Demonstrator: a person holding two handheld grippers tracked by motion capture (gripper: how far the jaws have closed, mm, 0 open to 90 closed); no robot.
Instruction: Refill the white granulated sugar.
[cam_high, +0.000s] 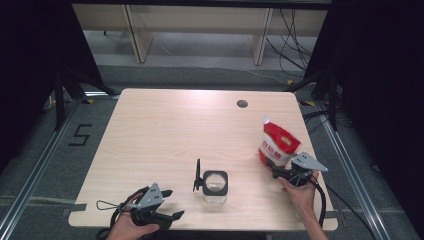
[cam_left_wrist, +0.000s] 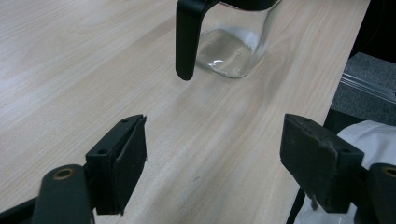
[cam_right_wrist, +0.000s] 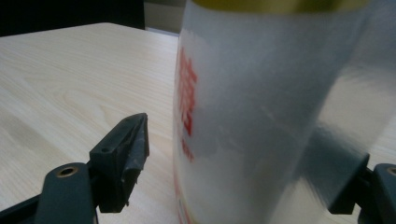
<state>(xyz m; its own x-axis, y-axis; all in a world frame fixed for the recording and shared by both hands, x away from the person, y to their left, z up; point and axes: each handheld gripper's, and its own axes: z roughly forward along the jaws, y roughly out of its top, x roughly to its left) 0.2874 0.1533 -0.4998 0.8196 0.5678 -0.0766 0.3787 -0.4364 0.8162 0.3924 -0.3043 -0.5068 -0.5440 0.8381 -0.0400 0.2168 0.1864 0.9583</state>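
The red-and-white bag (cam_high: 278, 145) stood near the table's (cam_high: 165, 130) right edge, its red characters too blurred to read. The right tool (cam_right_wrist: 243, 154) had its jaws wide around the bag's lower part, a gap showing at the left pad. The left tool (cam_left_wrist: 212, 158) gaped empty near the front edge, facing a glass jar (cam_high: 215, 186) with a black handle.

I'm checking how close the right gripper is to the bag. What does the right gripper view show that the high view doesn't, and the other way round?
Right gripper view: the bag seen close up, standing between the open jaws, the left pad apart from it; contact on the other side is hidden behind the bag.
High view: the glass jar with its black lid up, the left gripper open, and the bag's red front and spout.
Both: the bag, the right gripper and the wooden table.
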